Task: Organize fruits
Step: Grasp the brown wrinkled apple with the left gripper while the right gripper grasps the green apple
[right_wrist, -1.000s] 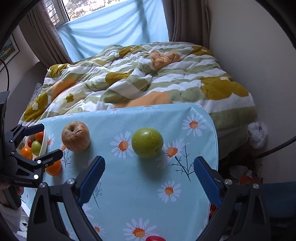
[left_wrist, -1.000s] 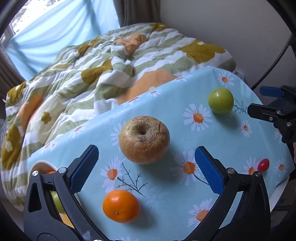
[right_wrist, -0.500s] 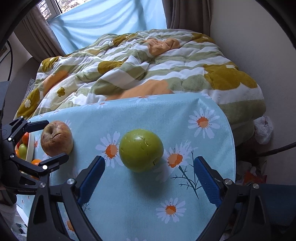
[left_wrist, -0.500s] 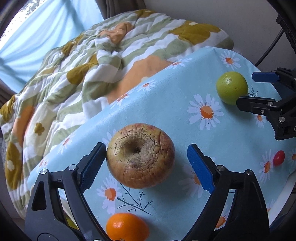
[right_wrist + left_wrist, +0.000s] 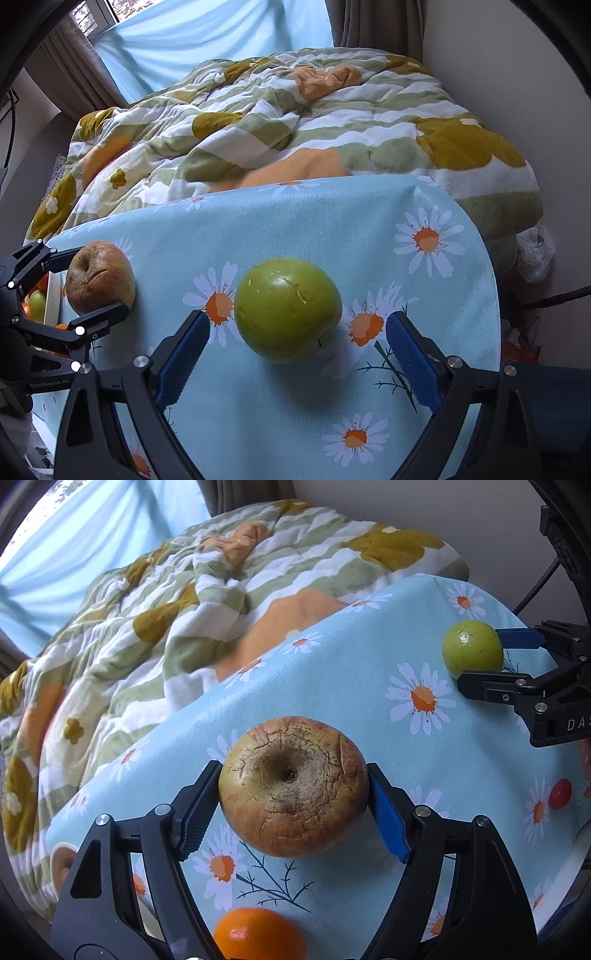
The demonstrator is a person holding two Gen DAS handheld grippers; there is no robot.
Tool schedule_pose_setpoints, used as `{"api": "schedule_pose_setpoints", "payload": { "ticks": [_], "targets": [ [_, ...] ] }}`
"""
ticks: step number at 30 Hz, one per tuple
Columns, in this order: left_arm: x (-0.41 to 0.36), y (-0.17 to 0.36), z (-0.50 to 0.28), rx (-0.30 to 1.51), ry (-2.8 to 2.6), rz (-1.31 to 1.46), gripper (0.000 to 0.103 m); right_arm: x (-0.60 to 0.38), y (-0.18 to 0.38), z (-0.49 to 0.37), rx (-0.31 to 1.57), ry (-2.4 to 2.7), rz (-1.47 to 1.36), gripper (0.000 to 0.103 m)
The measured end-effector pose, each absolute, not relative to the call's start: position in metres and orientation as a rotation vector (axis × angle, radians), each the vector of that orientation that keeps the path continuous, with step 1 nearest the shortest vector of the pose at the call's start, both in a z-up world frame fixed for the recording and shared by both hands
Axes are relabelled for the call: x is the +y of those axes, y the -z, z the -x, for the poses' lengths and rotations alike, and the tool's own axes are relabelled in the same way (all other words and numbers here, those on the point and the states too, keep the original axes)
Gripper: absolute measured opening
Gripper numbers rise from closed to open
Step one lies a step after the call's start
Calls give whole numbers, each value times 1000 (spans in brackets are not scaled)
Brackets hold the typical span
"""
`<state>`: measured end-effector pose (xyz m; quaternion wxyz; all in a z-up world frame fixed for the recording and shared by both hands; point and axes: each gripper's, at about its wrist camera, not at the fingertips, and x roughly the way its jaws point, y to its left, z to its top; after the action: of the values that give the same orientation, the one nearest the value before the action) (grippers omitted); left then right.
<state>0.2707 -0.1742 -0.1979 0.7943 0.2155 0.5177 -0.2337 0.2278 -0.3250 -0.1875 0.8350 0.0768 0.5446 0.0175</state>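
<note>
A wrinkled brown-red apple (image 5: 293, 786) sits on the blue daisy tablecloth (image 5: 351, 686). My left gripper (image 5: 293, 805) is shut on it, both blue pads touching its sides; it also shows in the right wrist view (image 5: 99, 282). A green apple (image 5: 288, 325) lies between the open jaws of my right gripper (image 5: 295, 354), with gaps on both sides; it also shows in the left wrist view (image 5: 472, 650). An orange (image 5: 258, 936) lies just below the left gripper. A small red fruit (image 5: 560, 794) lies at the right.
A white tray (image 5: 51, 295) holding orange and green fruit stands at the table's left edge. A bed with a striped flower quilt (image 5: 280, 110) lies beyond the table's far edge. A wall (image 5: 517, 74) is at the right.
My left gripper moved forward around the wrinkled apple and closed on it. My right gripper moved forward so the green apple now lies between its open jaws.
</note>
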Motion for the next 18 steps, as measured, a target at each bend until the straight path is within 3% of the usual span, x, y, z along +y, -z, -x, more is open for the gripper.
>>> {"api": "schedule_pose_setpoints", "payload": {
  "ticks": [10, 14, 18],
  "targets": [
    [-170, 198, -266, 1082, 492, -430, 82, -322, 195, -235, 1158, -39, -133, 72],
    [-169, 198, -265, 1081, 492, -422, 82, -320, 195, -237, 1153, -64, -141, 52],
    [-169, 198, -263, 1078, 495, -416, 82, -313, 196, -235, 1152, -62, -95, 52]
  ]
}}
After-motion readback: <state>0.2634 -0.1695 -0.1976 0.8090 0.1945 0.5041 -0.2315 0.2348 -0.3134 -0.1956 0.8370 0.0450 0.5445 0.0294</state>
